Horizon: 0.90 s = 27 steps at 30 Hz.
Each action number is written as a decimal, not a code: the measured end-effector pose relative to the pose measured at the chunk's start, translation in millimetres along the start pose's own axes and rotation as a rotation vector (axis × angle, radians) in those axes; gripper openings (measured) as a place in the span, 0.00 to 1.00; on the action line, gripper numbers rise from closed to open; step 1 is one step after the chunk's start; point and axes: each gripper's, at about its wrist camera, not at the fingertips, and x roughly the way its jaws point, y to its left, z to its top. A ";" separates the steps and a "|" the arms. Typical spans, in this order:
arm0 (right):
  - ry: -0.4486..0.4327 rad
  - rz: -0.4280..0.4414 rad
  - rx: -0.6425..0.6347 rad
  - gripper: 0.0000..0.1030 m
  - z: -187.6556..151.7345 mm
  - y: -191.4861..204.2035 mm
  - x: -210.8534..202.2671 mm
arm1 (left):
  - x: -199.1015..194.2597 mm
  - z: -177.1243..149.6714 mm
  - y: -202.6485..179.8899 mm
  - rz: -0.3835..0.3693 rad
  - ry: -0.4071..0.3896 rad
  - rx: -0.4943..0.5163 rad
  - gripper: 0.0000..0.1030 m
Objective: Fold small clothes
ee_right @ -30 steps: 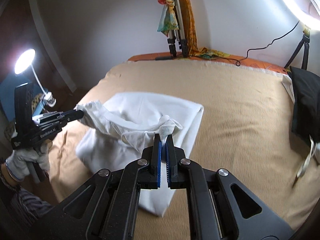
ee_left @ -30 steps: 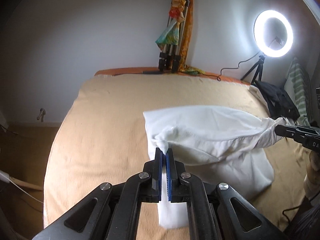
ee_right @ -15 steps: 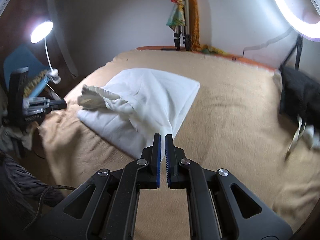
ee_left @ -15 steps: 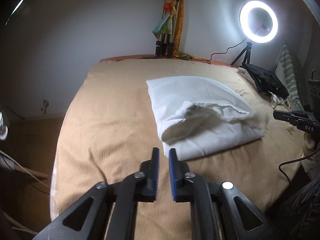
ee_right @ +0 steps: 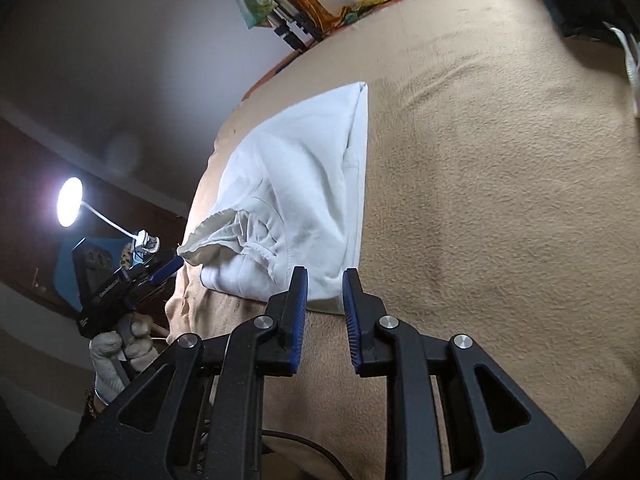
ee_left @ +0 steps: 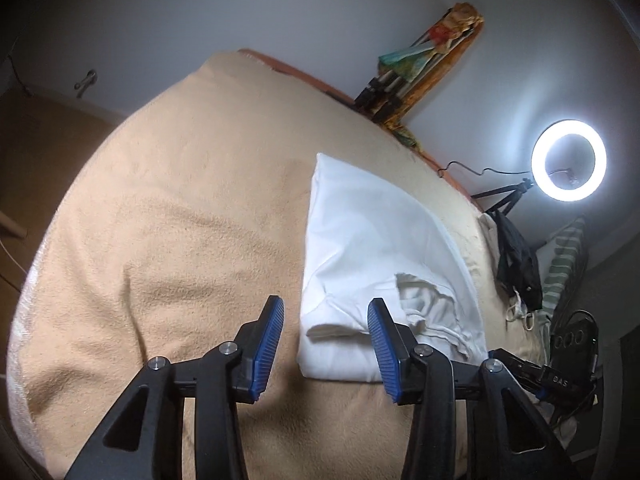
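White garment (ee_left: 372, 240) lies folded on the tan blanket (ee_left: 180, 220), long axis running near to far. Left gripper (ee_left: 326, 344) gapes wide, empty, at its near edge; right gripper (ee_right: 325, 312), parted, holds nothing.

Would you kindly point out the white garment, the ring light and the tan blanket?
white garment (ee_left: 360, 232), left wrist view, on its smooth folded upper panel.
ring light (ee_left: 569, 160), left wrist view, on its glowing rim.
tan blanket (ee_right: 500, 200), right wrist view, on a bare stretch.

White garment (ee_left: 372, 224), tan blanket (ee_left: 180, 220)
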 end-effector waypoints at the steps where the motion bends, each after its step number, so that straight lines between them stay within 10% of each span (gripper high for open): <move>1: 0.009 -0.003 -0.005 0.19 0.0 1.4 3.1 | 5.7 -0.6 2.0 -0.004 0.016 -0.013 0.40; 8: 0.051 0.031 0.015 0.22 0.0 -1.1 18.0 | 14.5 -10.8 -1.6 0.041 0.039 0.053 0.03; 20: 0.025 0.199 0.070 0.06 2.1 9.0 -8.6 | -13.0 -14.3 -6.8 -0.042 0.019 0.024 0.01; 27: 0.057 0.089 0.122 0.06 -4.5 -15.9 4.2 | 1.7 -24.0 4.4 0.060 0.062 0.070 0.04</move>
